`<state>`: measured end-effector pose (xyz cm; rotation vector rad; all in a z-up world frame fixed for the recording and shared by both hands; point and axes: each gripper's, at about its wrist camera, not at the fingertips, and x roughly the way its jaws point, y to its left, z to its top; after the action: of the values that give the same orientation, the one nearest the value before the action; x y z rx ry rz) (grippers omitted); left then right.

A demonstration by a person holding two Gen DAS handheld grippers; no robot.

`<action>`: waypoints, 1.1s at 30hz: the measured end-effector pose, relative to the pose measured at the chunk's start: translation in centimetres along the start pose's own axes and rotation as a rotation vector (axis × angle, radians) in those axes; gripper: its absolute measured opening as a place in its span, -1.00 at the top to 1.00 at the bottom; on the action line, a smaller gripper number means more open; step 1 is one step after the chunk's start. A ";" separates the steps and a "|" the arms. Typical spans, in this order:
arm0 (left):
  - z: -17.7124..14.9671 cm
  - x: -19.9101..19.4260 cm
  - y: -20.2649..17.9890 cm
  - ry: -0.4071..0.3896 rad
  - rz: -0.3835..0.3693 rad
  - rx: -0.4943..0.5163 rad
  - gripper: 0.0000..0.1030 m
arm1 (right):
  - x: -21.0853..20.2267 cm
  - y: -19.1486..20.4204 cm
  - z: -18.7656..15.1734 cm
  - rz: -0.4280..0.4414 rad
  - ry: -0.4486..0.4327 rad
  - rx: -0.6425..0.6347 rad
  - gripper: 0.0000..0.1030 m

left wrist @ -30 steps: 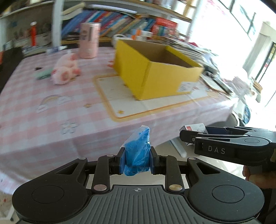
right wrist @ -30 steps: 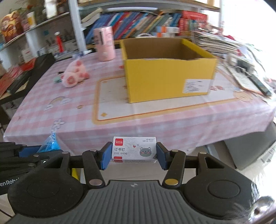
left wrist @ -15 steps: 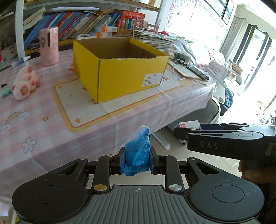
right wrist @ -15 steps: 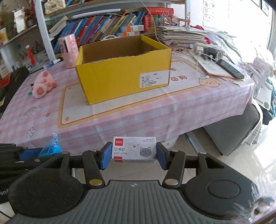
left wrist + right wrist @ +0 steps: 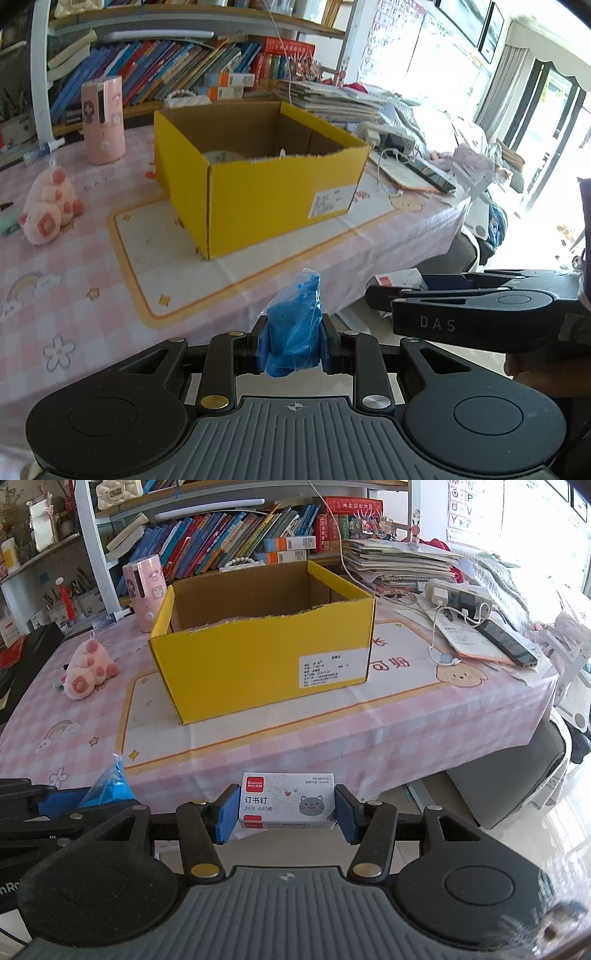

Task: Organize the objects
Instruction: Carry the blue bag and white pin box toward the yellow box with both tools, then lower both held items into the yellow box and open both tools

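My left gripper point(image 5: 293, 345) is shut on a blue plastic bag point(image 5: 295, 325), held off the table's front edge. My right gripper point(image 5: 287, 814) is shut on a white staples box point(image 5: 287, 800) with a cat picture. The bag also shows at the left of the right wrist view point(image 5: 109, 786), and the staples box shows at the right of the left wrist view point(image 5: 397, 277). An open yellow cardboard box point(image 5: 258, 184) stands on the table ahead of both grippers; it also shows in the right wrist view point(image 5: 258, 653). Something pale lies inside it.
A pink plush pig point(image 5: 86, 668) and a pink cylinder point(image 5: 146, 592) sit left of the box on the pink checked tablecloth point(image 5: 332, 734). A power strip point(image 5: 458, 594), phone point(image 5: 506, 642) and papers lie at right. Bookshelves stand behind. A grey seat point(image 5: 517, 775) is at right.
Both grippers have swung to the right and come closer to the table, so the yellow box now sits straight ahead and larger. Both still hold their objects.
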<state>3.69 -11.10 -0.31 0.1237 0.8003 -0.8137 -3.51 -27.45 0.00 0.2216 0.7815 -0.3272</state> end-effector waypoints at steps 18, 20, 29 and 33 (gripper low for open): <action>7.1 2.9 -1.2 -0.149 0.059 0.045 0.52 | 3.2 -2.8 7.4 0.024 -0.113 -0.077 0.01; 8.3 3.4 -1.4 -0.171 0.074 0.053 0.52 | 3.5 -3.4 8.9 0.029 -0.153 -0.093 0.01; 13.4 7.7 -1.3 -0.207 0.167 0.036 0.52 | 7.5 -5.3 16.0 0.096 -0.234 -0.167 0.01; 14.9 10.7 -0.7 -0.159 0.227 0.024 0.52 | 10.3 -5.4 18.6 0.137 -0.220 -0.203 0.01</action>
<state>16.47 -23.87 3.07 0.1658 0.6140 -0.6106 13.46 -40.40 5.07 0.0460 0.5735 -0.1379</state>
